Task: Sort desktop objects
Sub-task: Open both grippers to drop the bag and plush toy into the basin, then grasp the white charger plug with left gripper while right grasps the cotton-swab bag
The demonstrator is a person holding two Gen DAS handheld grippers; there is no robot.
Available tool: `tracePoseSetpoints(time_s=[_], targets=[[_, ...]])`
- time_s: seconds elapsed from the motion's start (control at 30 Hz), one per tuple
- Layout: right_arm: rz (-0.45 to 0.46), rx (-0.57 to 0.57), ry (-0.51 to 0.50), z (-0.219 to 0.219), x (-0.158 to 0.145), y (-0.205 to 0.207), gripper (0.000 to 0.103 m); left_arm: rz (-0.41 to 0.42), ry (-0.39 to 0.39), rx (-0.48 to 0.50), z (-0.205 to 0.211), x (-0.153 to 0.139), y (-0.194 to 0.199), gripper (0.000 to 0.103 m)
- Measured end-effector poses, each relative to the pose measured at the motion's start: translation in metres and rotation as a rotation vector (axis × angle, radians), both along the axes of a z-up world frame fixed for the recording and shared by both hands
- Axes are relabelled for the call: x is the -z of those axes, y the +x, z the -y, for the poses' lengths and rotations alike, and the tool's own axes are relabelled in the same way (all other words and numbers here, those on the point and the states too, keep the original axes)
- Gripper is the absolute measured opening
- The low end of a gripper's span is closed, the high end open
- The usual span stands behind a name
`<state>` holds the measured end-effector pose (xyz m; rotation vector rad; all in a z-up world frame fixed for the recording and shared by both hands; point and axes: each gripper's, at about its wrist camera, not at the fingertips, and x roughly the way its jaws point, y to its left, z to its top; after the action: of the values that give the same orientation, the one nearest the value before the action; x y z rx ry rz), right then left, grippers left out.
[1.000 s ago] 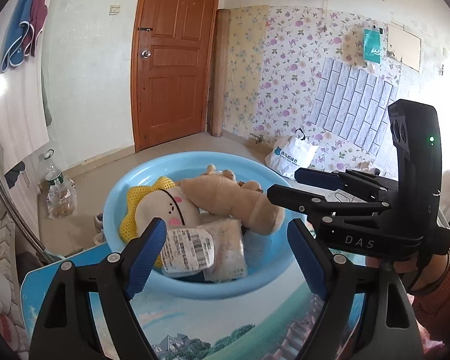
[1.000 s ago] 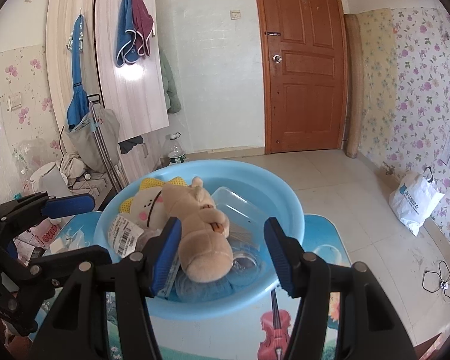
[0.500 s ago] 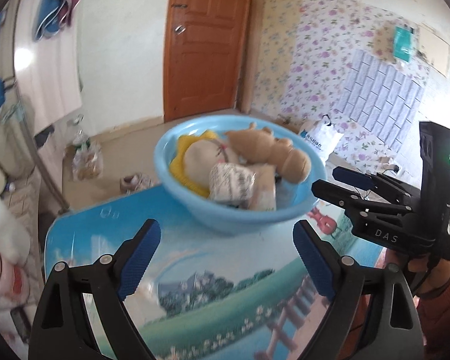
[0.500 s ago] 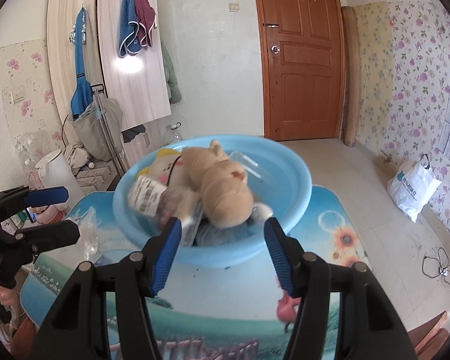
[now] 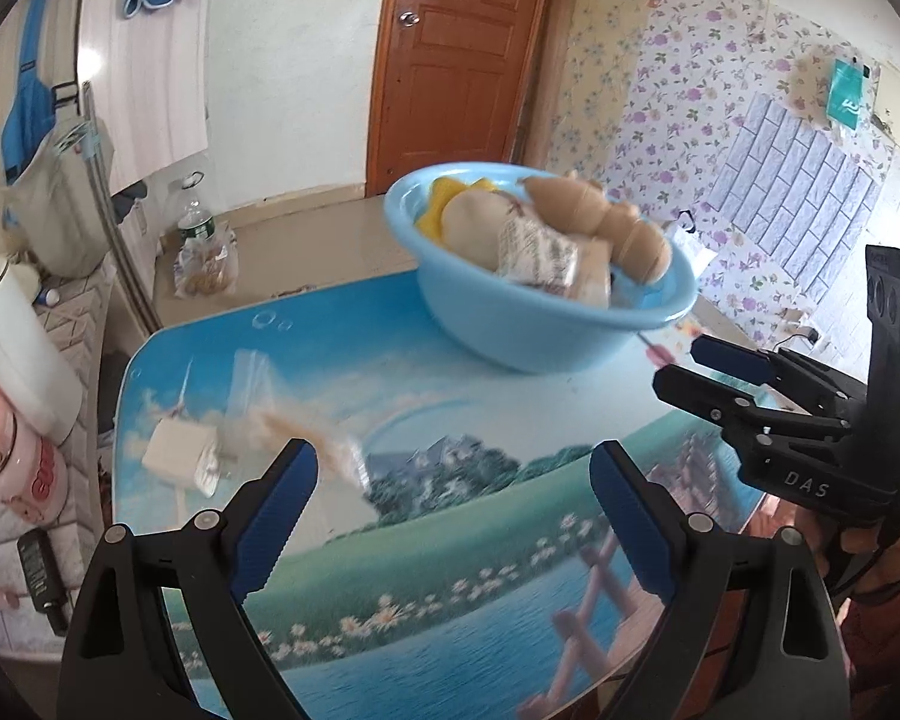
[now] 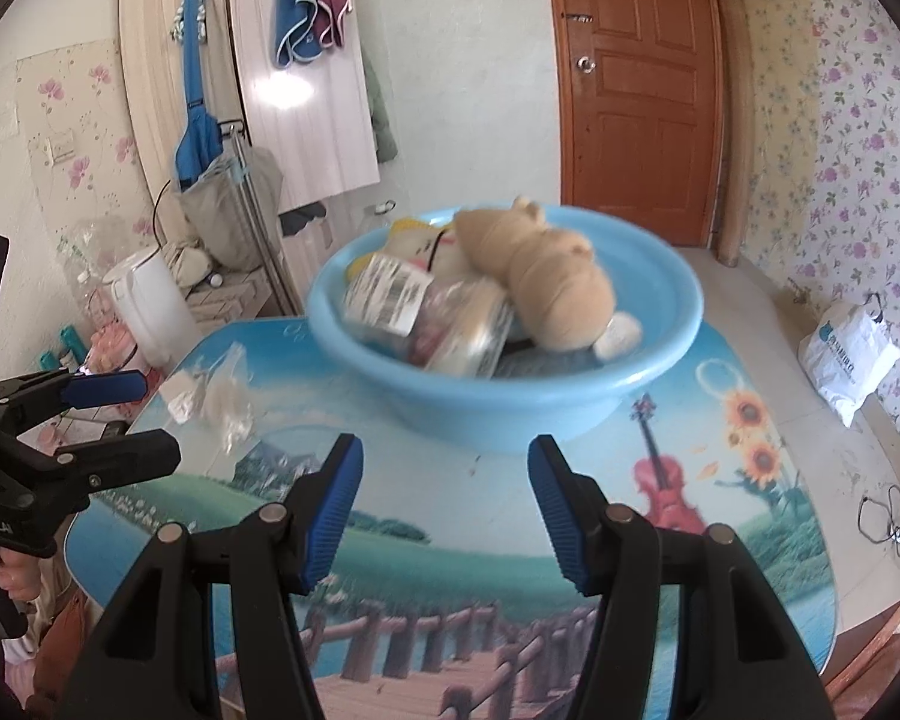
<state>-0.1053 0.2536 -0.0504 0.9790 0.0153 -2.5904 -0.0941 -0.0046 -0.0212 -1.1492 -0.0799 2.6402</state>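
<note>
A blue basin (image 5: 510, 354) stands at the far side of the picture-printed table (image 6: 450, 540). It holds a tan plush toy (image 6: 552, 276), a yellow-edged plush and a clear packet with a barcode label (image 6: 390, 294). My left gripper (image 5: 453, 462) hovers open over the table's near part, well short of the basin, with nothing between its blue pads. My right gripper (image 6: 444, 450) is also open and empty, just in front of the basin (image 6: 510, 414). Crumpled clear bags (image 5: 252, 396) and a small white packet (image 5: 180, 456) lie on the table's left side.
A white kettle (image 6: 147, 306) and clutter stand on a low shelf left of the table. On the floor behind are a water bottle (image 5: 195, 222) and a white shopping bag (image 6: 849, 354). A brown door (image 6: 636, 84) is in the far wall. Each gripper shows in the other's view: right (image 5: 699, 373), left (image 6: 132, 417).
Both grippers have drawn back from the basin and dropped lower. The left one swung leftward, bringing the clear bags on the table into view, and its jaws stand a little wider.
</note>
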Motion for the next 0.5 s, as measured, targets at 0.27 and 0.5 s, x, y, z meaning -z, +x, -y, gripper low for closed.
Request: tracePoseSetpoints(time_s=[0.27,0.5], targets=[[0.068,-0.041,-0.003,0.022,0.014,0.004,0.057,0.023,0.002,-0.040,0.023,0.018,0.006,0.092],[0.122,-0.075,-0.010,0.050,0.021,0.001,0.057,0.000,-0.007,-0.062,0.048,0.024,0.013,0.092]])
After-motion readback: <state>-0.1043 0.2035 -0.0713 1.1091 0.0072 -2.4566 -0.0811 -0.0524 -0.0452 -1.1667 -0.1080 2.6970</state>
